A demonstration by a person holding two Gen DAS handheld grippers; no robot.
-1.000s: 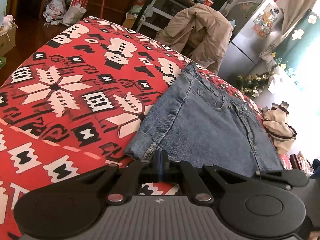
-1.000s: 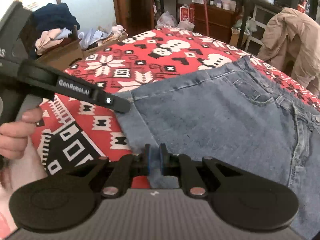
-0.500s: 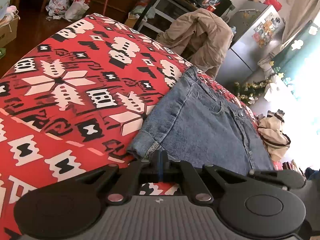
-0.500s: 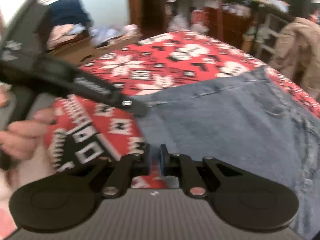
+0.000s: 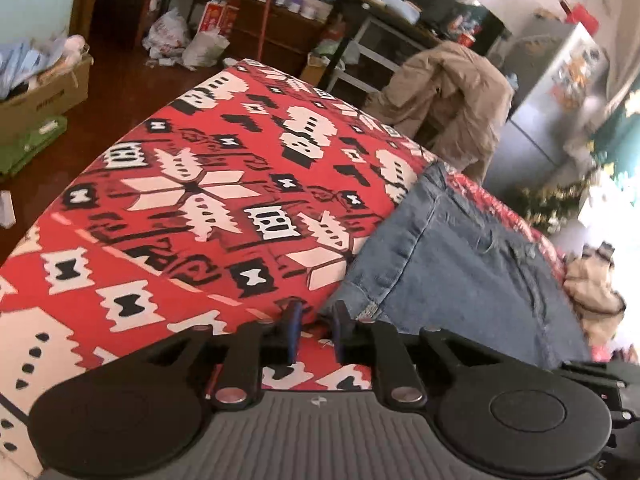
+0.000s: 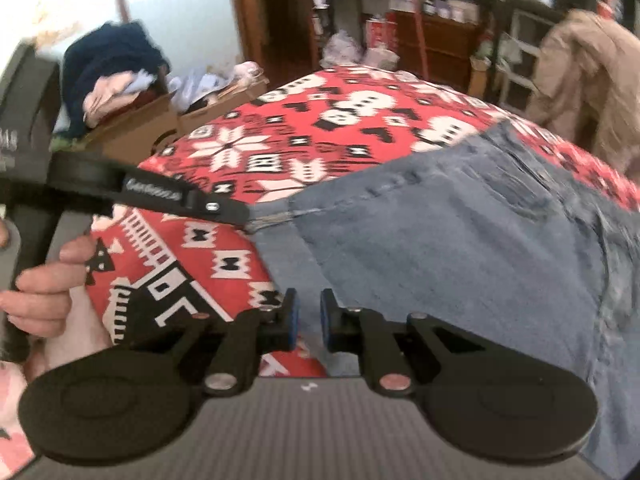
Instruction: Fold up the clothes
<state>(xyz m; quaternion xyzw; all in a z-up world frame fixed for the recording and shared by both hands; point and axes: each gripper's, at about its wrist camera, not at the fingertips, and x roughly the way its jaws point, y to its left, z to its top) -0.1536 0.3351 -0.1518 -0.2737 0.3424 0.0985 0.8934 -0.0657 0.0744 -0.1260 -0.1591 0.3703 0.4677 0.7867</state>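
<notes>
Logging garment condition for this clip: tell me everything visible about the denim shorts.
The denim shorts are faded blue, with stitched seams, a pocket and a turned-up, frayed-looking hem. They lie spread fairly flat, unfolded, on the red patterned cloth, hem towards the cameras. The left claw is open at the hem corner; the right claw is open over the hem edge.
</notes>
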